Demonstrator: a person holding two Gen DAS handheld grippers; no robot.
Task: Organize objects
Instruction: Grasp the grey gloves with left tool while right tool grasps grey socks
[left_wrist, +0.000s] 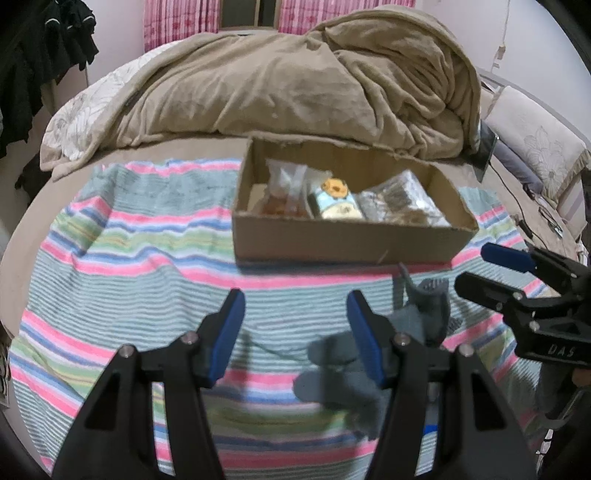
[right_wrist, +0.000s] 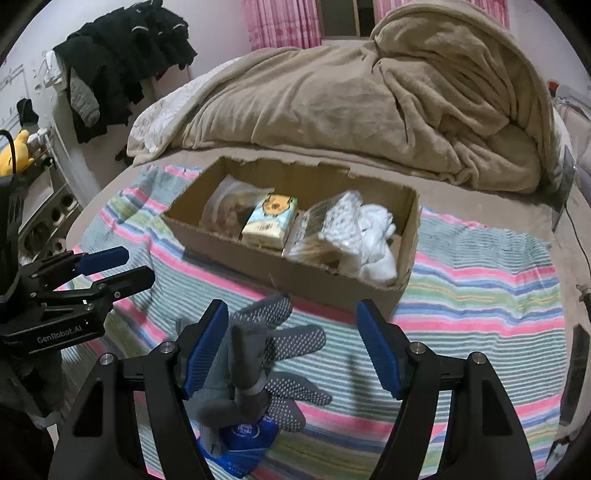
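The right gripper is spread wide over a grey dotted glove lying on the striped towel. The left gripper at nine o'clock is also wide and empty. The cardboard box sits at twelve o'clock, holding packets.

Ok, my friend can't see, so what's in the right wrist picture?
A grey dotted glove lies on a striped towel on a bed, between the open blue fingers of the right gripper, with a blue packet under it. Behind it, a cardboard box holds a tissue pack, snack bags and white cloth. The left gripper shows at the left edge.
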